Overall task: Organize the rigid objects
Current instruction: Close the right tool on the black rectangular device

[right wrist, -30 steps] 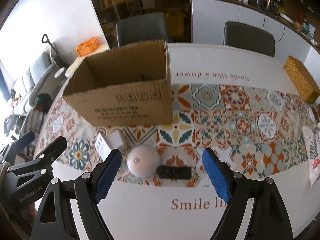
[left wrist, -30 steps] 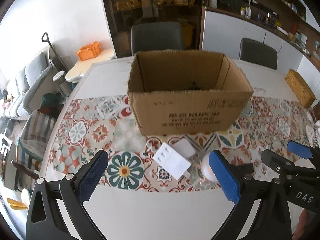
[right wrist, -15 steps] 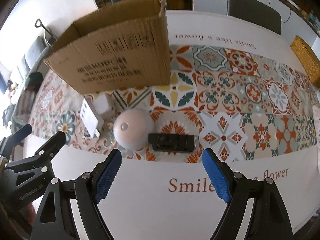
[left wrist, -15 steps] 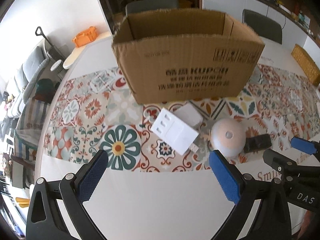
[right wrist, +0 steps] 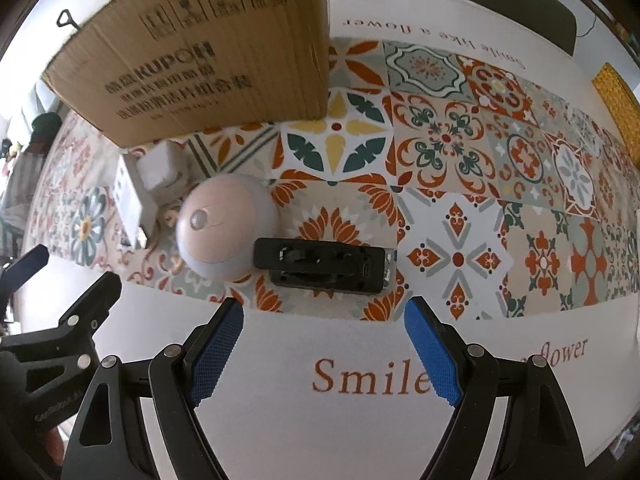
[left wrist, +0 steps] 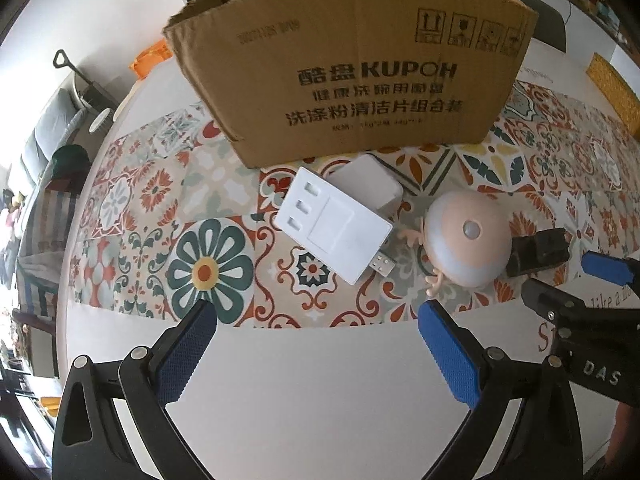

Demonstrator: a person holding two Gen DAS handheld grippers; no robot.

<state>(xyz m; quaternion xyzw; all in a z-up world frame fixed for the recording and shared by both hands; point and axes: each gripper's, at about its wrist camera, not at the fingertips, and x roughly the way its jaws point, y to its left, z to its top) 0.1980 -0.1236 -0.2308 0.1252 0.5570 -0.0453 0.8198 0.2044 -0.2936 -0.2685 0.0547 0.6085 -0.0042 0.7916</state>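
A brown cardboard box stands on the patterned tablecloth; it also shows in the right wrist view. In front of it lie a white power strip, a white cube adapter, a pinkish round dome device and a black rectangular device. My left gripper is open and empty, just short of the power strip. My right gripper is open and empty, just short of the black device, with the dome to its left.
A woven yellow basket sits at the table's far right. Dark chairs stand behind the table. A sofa and an orange crate are off the left side. The white cloth border lies under both grippers.
Both grippers have moved forward and down toward the objects, which now look larger. The box interior is no longer visible. Both grippers stay open; nothing was grasped.
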